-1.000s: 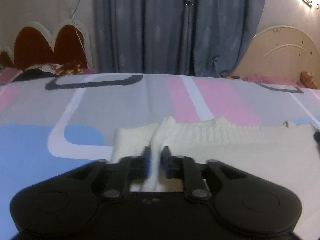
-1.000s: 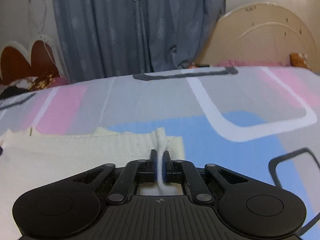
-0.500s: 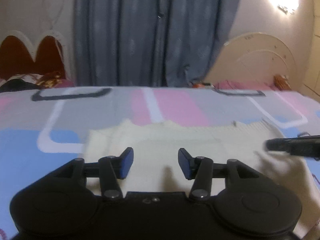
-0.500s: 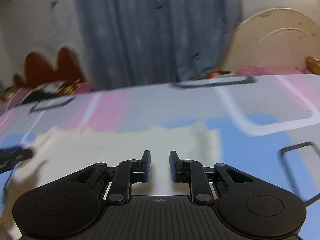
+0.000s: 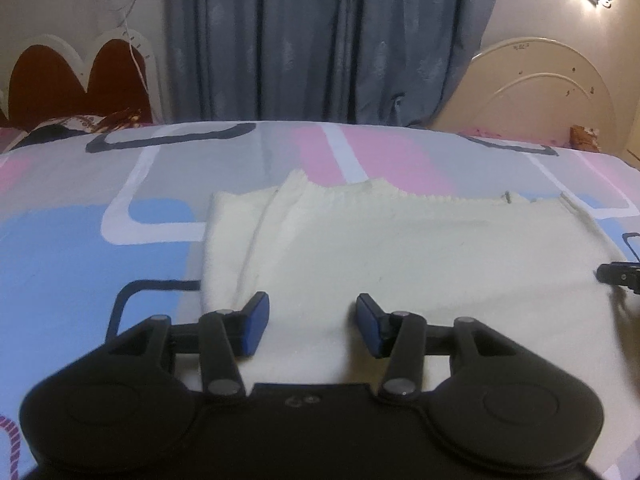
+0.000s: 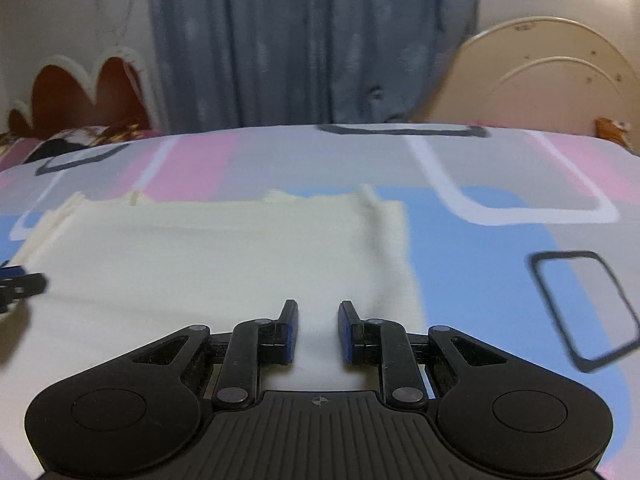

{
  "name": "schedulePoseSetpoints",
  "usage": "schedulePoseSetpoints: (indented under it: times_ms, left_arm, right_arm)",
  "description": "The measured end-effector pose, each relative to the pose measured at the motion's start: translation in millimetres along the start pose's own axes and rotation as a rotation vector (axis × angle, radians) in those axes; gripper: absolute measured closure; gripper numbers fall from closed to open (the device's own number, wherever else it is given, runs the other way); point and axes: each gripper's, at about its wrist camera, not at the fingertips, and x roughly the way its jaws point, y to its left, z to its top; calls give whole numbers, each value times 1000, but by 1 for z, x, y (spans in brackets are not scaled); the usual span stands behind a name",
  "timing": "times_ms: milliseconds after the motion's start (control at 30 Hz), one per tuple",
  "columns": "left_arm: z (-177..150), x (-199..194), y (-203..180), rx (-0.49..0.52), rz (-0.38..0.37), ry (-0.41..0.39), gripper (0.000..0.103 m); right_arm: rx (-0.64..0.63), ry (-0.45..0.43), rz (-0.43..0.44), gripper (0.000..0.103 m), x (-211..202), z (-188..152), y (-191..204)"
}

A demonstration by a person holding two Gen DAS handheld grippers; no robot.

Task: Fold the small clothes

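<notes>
A cream knitted garment (image 5: 400,256) lies flat on the bed, folded over, with a ribbed edge at its far side. It also shows in the right wrist view (image 6: 208,256). My left gripper (image 5: 312,324) is open and empty above the garment's near left part. My right gripper (image 6: 318,328) is open and empty above the garment's near right part. The right gripper's tip shows at the right edge of the left wrist view (image 5: 620,276). The left gripper's tip shows at the left edge of the right wrist view (image 6: 20,284).
The bed sheet (image 5: 120,184) has pink, blue, grey and white shapes. A red and white headboard (image 5: 76,76) stands at the back left, a cream headboard (image 5: 536,92) at the back right, and blue curtains (image 5: 320,40) hang behind.
Both grippers were shut on the garment's folded edge one second ago. They have let go, opened and drawn back toward me. The garment now lies flat.
</notes>
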Motion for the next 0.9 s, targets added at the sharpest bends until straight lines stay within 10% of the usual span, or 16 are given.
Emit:
schedulePoseSetpoints:
  times_ms: [500, 900]
  left_arm:
    - [-23, -38, -37, 28, -29, 49, 56]
    - [-55, -56, -10, 25, 22, 93, 54]
  right_arm:
    - [-53, 19, 100, 82, -51, -20, 64]
    - [-20, 72, -50, 82, -63, -57, 16]
